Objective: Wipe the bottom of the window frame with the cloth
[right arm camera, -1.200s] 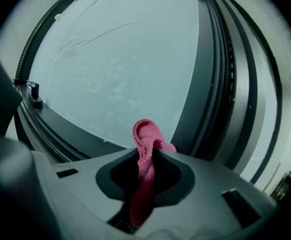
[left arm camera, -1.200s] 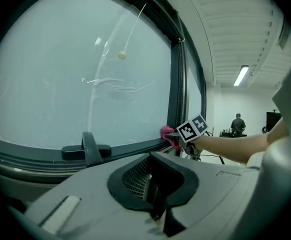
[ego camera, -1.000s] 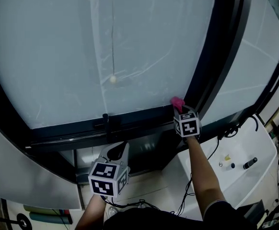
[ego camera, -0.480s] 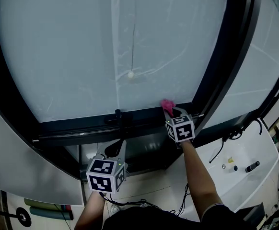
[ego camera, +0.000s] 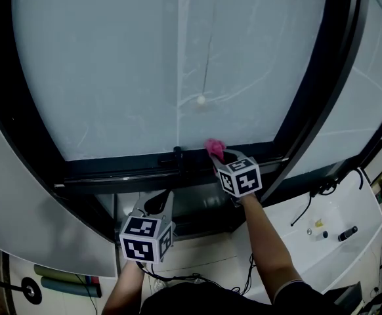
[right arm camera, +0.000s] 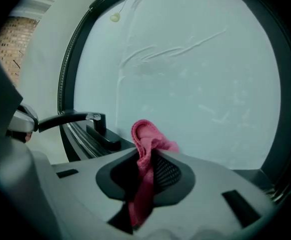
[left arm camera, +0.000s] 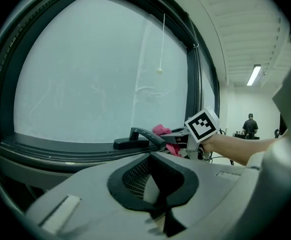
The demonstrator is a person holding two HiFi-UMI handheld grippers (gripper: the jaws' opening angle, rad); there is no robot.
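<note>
A pink cloth (ego camera: 213,147) is pressed against the dark bottom bar of the window frame (ego camera: 112,170), just right of a black window handle (ego camera: 176,155). My right gripper (ego camera: 217,153) is shut on the cloth, whose bunched top (right arm camera: 146,134) sticks up out of the jaws beside the handle (right arm camera: 73,117). My left gripper (ego camera: 156,203) hangs lower, below the frame and apart from it, shut with nothing in it. From the left gripper view (left arm camera: 153,176), the cloth (left arm camera: 161,130) and the right gripper (left arm camera: 178,138) sit on the frame past the handle (left arm camera: 138,136).
A pull cord with a bead (ego camera: 201,100) hangs in front of the pane. A vertical black mullion (ego camera: 316,77) rises right of the cloth. Below right stands a white tub (ego camera: 339,202) with cables. A person (left arm camera: 249,125) stands far off in the room.
My right gripper has slid the cloth leftward along the bottom frame, close to the handle. The left gripper has hardly moved.
</note>
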